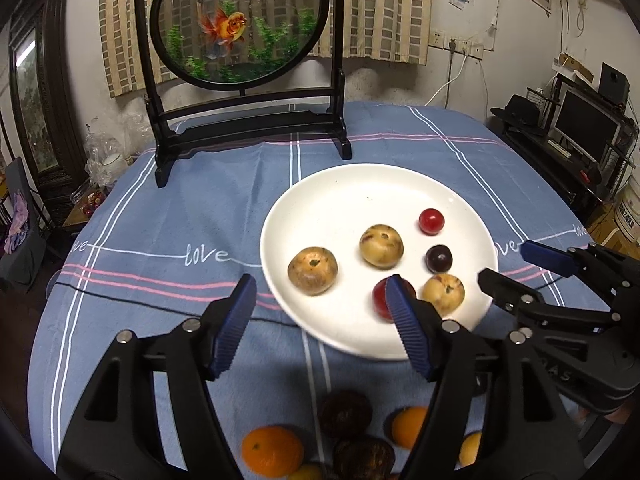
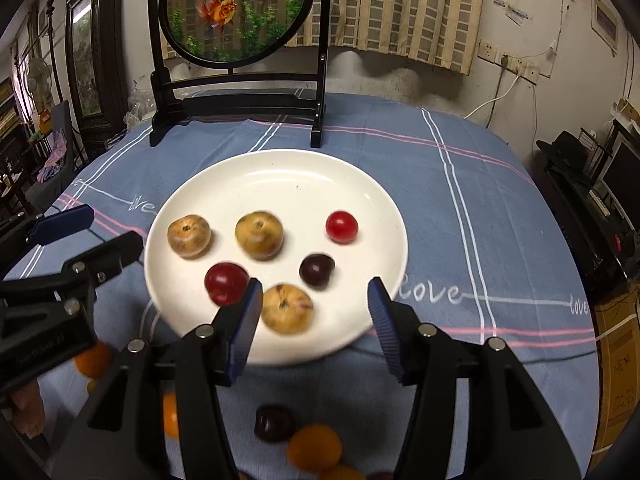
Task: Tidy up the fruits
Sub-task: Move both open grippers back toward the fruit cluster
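White plate (image 1: pixel 344 192) on the blue cloth (image 1: pixel 160 216) carries six small fruits; the left gripper (image 1: pixel 320 300) hangs released over its near rim. From the right wrist, the right gripper (image 2: pixel 314 300) gapes, empty, around a tan fruit (image 2: pixel 287 308).

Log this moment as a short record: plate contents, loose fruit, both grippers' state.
plate: white plate on the blue striped tablecloth
on plate: three tan speckled fruits, two red fruits, one dark purple fruit
off plate: oranges and dark fruits on the cloth, nearer the cameras
left gripper: jaws open, holding nothing, at the plate's near left edge
right gripper: jaws open, holding nothing, over the plate's near edge
background: goldfish screen on a black stand behind the plate
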